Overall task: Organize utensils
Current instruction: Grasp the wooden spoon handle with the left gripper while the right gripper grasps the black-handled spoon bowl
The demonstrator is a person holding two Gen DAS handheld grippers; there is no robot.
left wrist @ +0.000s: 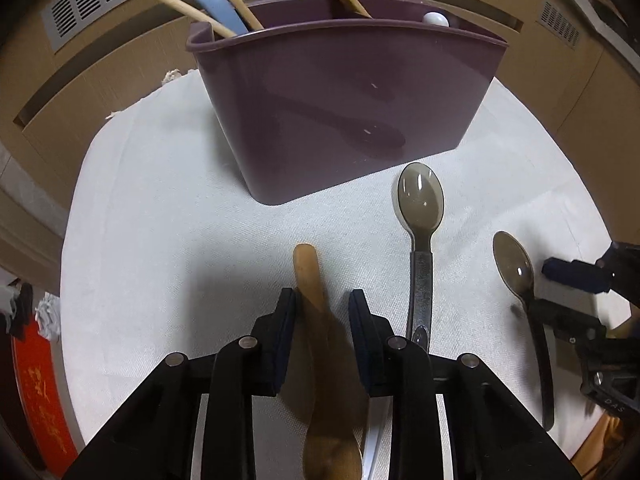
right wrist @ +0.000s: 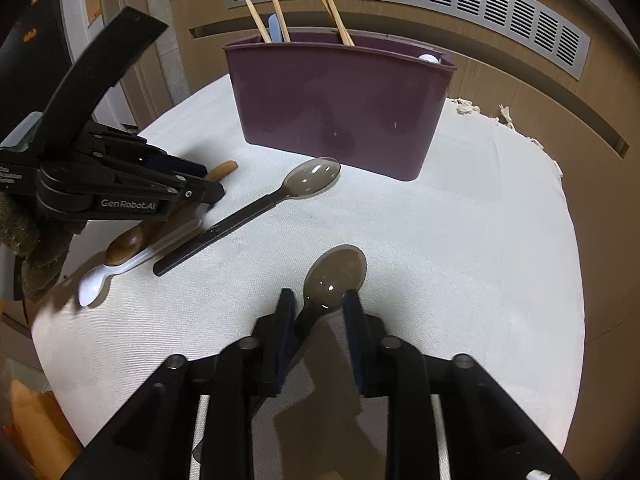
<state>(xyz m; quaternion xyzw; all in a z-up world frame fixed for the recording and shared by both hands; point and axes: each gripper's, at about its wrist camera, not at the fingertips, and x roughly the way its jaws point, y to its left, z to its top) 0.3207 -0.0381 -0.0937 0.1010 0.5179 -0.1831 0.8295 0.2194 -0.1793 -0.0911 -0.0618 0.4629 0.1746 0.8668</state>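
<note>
Several utensils already stand in the dark purple plastic caddy beyond both sets of fingers: pale wooden chopsticks, a blue handle and something white. Four pieces are left on the white cloth. The left gripper straddles the brown wooden spoon's handle, jaws narrowed, seemingly touching on one side only, so not yet clamped. The right gripper brackets the smoky translucent plastic spoon at its neck, grip uncertain. Only the right view shows the white plastic spoon beside the wooden one; the black-handled smoky spoon shows in both
</note>
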